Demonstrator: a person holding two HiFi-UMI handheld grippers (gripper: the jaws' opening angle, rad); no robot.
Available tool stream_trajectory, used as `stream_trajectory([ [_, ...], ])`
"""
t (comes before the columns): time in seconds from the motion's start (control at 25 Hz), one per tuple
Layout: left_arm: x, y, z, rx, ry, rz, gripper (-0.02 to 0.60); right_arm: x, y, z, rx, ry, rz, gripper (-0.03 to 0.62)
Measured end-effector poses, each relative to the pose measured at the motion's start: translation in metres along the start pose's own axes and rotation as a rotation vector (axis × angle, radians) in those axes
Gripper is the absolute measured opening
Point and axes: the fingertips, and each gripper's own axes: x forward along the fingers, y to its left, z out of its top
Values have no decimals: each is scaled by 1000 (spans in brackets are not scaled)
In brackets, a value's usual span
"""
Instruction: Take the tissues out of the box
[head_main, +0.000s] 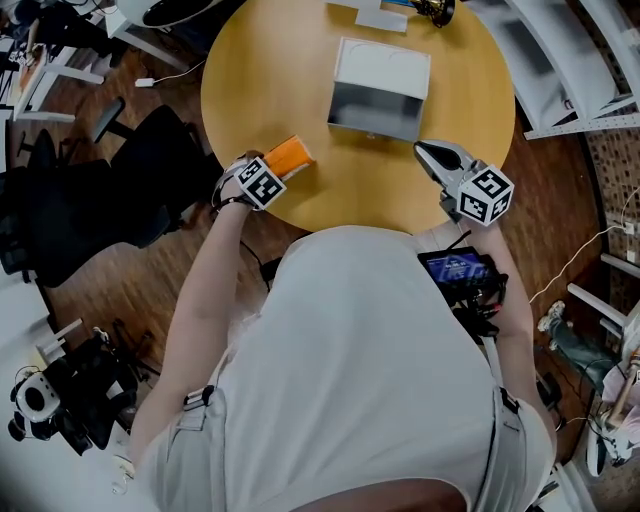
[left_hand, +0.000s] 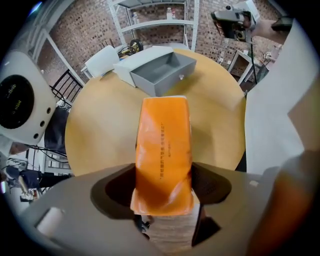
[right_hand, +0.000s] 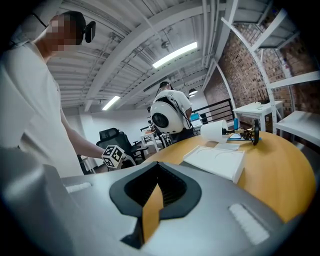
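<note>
Left hand-held gripper straddles the orange tissue pack, jaws apart.

Person in a pale top, with a grey gripper for each hand

The top is plain light grey-white with short sleeves, over a beige-grey lower garment that carries a small black clip on each side. A black headset sits on the head. At the front of the body hangs a black device with a lit blue screen and dark cables trailing under it. The left gripper and the right gripper have smooth grey shells with black ribbed linings inside the jaws. Each carries a white cube printed with black square markers, one on the left and one on the right.
</note>
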Motion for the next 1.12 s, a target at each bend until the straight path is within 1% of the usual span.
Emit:
stream_trajectory([
  [0.08,-10,1,1,1,-20,19,336,1,2,3,-5,-1,11,0],
  [0.16,-29,1,10,-3,-72,34,336,2,3,7,-10,-10,21,0],
  [0.24,-55,-1,27,-6,-175,30,336,2,4,11,-16,-17,28,0],
  [0.28,-70,-4,39,-12,-250,19,329,2,5,13,-20,-20,30,0],
  [0.4,-119,-14,82,-75,-520,-44,239,2,7,22,-35,-37,35,0],
  [0.48,-144,-16,108,-121,-676,-69,183,2,8,30,-41,-54,40,0],
  [0.56,-160,-14,125,-160,-788,-65,130,2,8,37,-43,-72,46,0],
  [0.64,-171,-12,137,-228,-889,-70,47,0,9,40,-47,-81,53,0],
  [0.68,-176,-11,141,-272,-940,-85,2,0,10,41,-49,-83,57,0],
  [0.76,-186,-11,148,-345,-1030,-126,0,-1,15,38,-54,-86,74,0],
  [0.8,-189,-12,151,-363,-1061,-139,0,-1,18,37,-59,-88,88,0],
  [0.88,-193,-13,156,-372,-1096,-145,0,-2,24,37,-75,-94,117,0],
  [1.0,-198,-15,161,-377,-1124,-145,0,-3,30,38,-96,-99,145,0],
  [1.12,-204,-16,164,-363,-1144,-121,0,-2,34,39,-114,-110,164,0],
])
